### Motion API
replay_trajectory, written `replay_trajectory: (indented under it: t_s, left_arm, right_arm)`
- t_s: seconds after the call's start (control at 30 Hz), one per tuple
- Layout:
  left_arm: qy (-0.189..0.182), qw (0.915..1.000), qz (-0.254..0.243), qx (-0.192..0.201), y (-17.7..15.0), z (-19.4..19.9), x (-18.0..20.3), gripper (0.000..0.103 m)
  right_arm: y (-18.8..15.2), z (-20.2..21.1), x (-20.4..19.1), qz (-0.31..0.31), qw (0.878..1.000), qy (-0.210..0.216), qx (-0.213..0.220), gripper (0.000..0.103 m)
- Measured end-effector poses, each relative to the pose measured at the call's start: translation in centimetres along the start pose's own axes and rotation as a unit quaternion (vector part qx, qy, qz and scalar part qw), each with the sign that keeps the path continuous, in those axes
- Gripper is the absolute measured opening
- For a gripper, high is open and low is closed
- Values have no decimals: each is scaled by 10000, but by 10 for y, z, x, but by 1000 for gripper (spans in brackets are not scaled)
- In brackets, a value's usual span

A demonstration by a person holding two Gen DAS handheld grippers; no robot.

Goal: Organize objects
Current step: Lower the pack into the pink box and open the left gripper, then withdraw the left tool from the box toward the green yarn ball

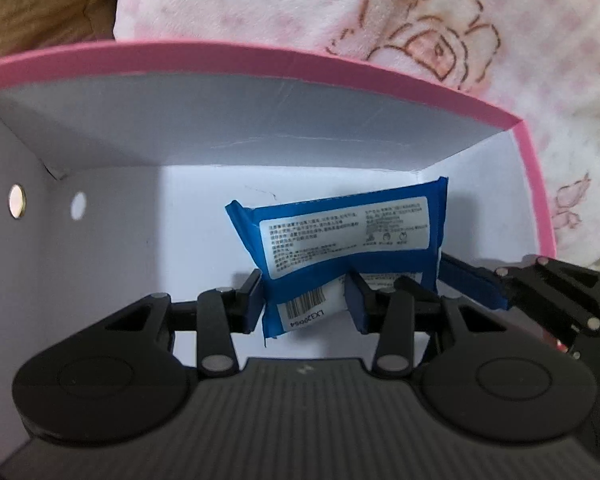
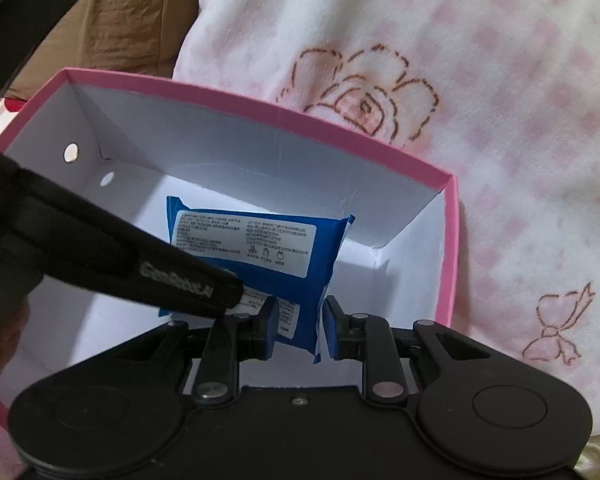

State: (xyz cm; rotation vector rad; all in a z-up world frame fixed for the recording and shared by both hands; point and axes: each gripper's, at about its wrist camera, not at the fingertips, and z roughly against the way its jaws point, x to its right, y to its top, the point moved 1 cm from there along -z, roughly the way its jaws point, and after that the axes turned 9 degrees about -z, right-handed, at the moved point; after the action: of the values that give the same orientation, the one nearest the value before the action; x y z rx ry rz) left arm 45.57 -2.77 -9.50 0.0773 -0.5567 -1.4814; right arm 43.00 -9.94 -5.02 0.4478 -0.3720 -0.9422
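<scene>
Both tongs, left and right, grip one blue packet lying lengthwise across the pink-rimmed box, open floor at left.

Both black two-finger grippers point steeply downward, side by side: left gripper and right gripper each clamped shut on a load.

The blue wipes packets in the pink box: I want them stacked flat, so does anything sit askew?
Yes. The upper blue plastic wipes packet lies tilted across a second blue packet beneath it inside the pink-rimmed white cardboard box, propped rather than flat. Both claws are shut on the packets.
</scene>
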Motion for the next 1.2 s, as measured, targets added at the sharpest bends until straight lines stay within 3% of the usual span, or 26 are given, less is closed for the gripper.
replay_trajectory:
  t_s: [0.27, 0.3, 0.33, 0.4, 0.73, 1.0, 1.13, 1.17, 1.2]
  left_arm:
    - [110, 9995, 105, 277, 2, 3, 4, 38]
    - [173, 9993, 73, 322, 2, 5, 6, 38]
    - [226, 9992, 56, 339, 2, 7, 8, 39]
    - [180, 9991, -18, 374, 0, 14, 11, 39]
    - [173, 9961, -750, 430, -25, 79, 35, 42]
    - [227, 9931, -1046, 468, -64, 140, 31, 46]
    - [290, 9919, -1121, 516, -84, 165, 25, 53]
    - [338, 9910, -1178, 535, -89, 171, 26, 55]
    - [382, 9903, -1218, 554, -92, 175, 26, 60]
  right_arm:
    - [-2, 4, 5, -10, 9996, -68, 285, 26]
    - [-4, 9, 2, 117, 9991, -107, 381, 31]
    - [-7, 15, 0, 212, 9985, -129, 478, 43]
    - [-12, 26, 1, 211, 9978, -122, 622, 47]
    - [-26, 80, 20, -600, 9906, 1004, 715, 46]
    - [-52, 124, 12, -545, 9891, 1120, 787, 46]
    - [-65, 144, 7, -561, 9874, 1221, 841, 48]
    - [-68, 149, 5, -566, 9870, 1231, 870, 49]
    - [-69, 154, 5, -597, 9862, 1246, 916, 58]
